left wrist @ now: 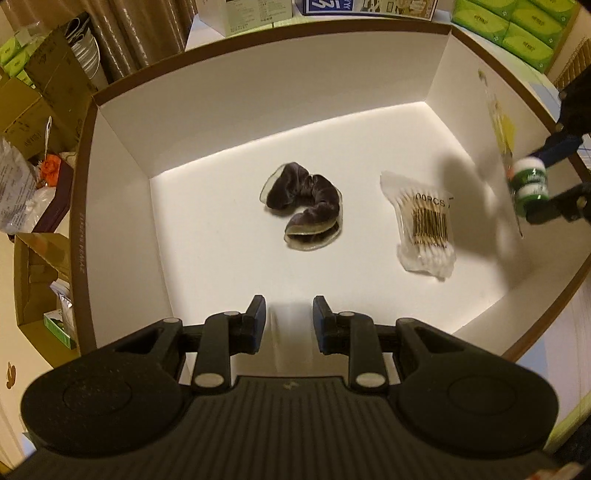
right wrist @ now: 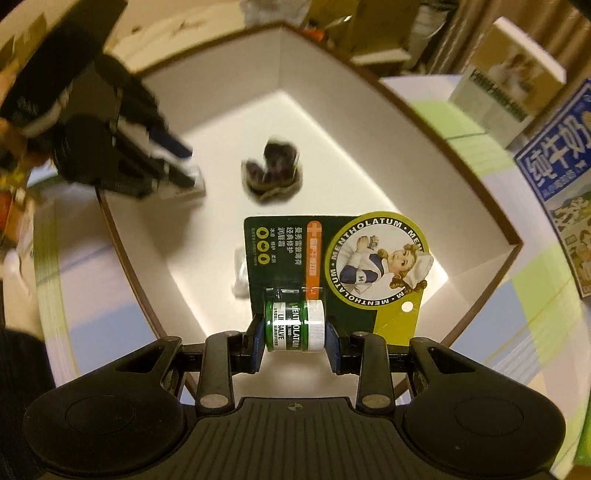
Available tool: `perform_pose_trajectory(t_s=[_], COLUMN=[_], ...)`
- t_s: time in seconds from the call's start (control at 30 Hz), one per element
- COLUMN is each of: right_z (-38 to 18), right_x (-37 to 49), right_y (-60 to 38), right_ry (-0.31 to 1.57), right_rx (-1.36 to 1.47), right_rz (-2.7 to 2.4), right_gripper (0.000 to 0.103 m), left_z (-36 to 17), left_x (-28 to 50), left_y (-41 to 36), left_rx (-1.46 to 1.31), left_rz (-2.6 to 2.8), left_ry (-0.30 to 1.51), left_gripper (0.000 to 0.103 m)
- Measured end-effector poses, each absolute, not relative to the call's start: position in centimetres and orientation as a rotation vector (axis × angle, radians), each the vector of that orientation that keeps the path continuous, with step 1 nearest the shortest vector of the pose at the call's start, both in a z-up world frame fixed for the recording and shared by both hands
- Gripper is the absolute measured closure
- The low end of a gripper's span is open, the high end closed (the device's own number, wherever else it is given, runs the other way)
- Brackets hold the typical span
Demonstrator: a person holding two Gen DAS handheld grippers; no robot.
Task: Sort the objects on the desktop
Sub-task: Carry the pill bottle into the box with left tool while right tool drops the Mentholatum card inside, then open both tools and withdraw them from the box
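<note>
A white box with a brown rim (left wrist: 258, 103) lies under both grippers. On its floor lie a dark scrunchie in clear wrap (left wrist: 303, 206) and a bag of cotton swabs (left wrist: 428, 229). My left gripper (left wrist: 289, 321) points down over the near part of the box, shut on a small pale, clear-looking item (left wrist: 291, 332) that is blurred. My right gripper (right wrist: 295, 332) is shut on the little green jar of a lip salve card pack (right wrist: 332, 251), hanging over the box's right side. The card hides most of the swab bag (right wrist: 240, 273) in the right wrist view.
Cardboard boxes (left wrist: 37, 92) and a plastic bag stand left of the box. Green tissue packs (left wrist: 517, 22) and printed cartons (left wrist: 251, 14) line the back. A blue printed carton (right wrist: 554, 155) lies beside the box on a pastel checked cloth (right wrist: 461, 122).
</note>
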State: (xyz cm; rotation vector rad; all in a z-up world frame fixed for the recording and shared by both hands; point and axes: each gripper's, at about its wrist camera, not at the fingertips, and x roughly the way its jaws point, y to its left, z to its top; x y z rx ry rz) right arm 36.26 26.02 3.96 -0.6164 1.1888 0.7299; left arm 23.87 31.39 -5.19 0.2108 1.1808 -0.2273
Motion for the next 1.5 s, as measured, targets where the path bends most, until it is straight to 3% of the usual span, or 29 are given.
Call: perform_pose_trajectory(t_s=[0.13, 0.57, 0.6, 0.67, 0.7, 0.77, 0.83, 1.03, 1.13, 1.5], right_z=[3.1, 1.7, 1.8, 2.2, 2.5, 3.0, 3.4, 4.6, 5.1, 8.0], right_x=[36.3, 37.9, 37.9, 37.9, 37.8, 37.8, 37.7, 37.3, 37.0, 34.8], right_y=[26.4, 27.9, 27.9, 27.9, 27.9, 27.8, 27.8, 27.1, 26.7, 24.6], right_ry=[1.241, 1.316, 1.31, 1.278, 1.255, 1.229, 1.211, 1.144, 1.126, 1.038], right_rx=[-0.681, -0.778, -0.774, -0.77, -0.77, -0.759, -0.748, -0.721, -0.699, -0.597], right_rz=[0.759, 0.774, 0.779, 0.783, 0.789, 0.799, 0.803, 0.803, 0.802, 0.784], right_gripper=[0.072, 0.072, 0.065, 0.025, 0.022, 0.018, 0.012, 0.002, 0.002, 0.002], left_z=[-4.8, -3.7, -3.7, -3.6, -3.5, -3.4, -3.2, -2.1, -1.5, 2.6], left_x=[24.3, 24.8, 24.8, 24.8, 24.7, 24.7, 24.7, 24.3, 24.1, 21.0], left_y=[31.4, 31.5, 31.5, 31.6, 31.6, 31.5, 31.4, 31.1, 31.0, 31.4], left_rx=[0.218, 0.22, 0.221, 0.221, 0.223, 0.224, 0.225, 0.223, 0.217, 0.193], left_rz=[-0.23, -0.219, -0.216, -0.212, -0.21, -0.206, -0.203, -0.199, -0.197, -0.168], left_ry=[1.176, 1.152, 1.151, 1.147, 1.144, 1.141, 1.135, 1.11, 1.101, 1.027], left_gripper=[0.073, 0.067, 0.066, 0.061, 0.059, 0.052, 0.039, 0.021, 0.016, 0.013])
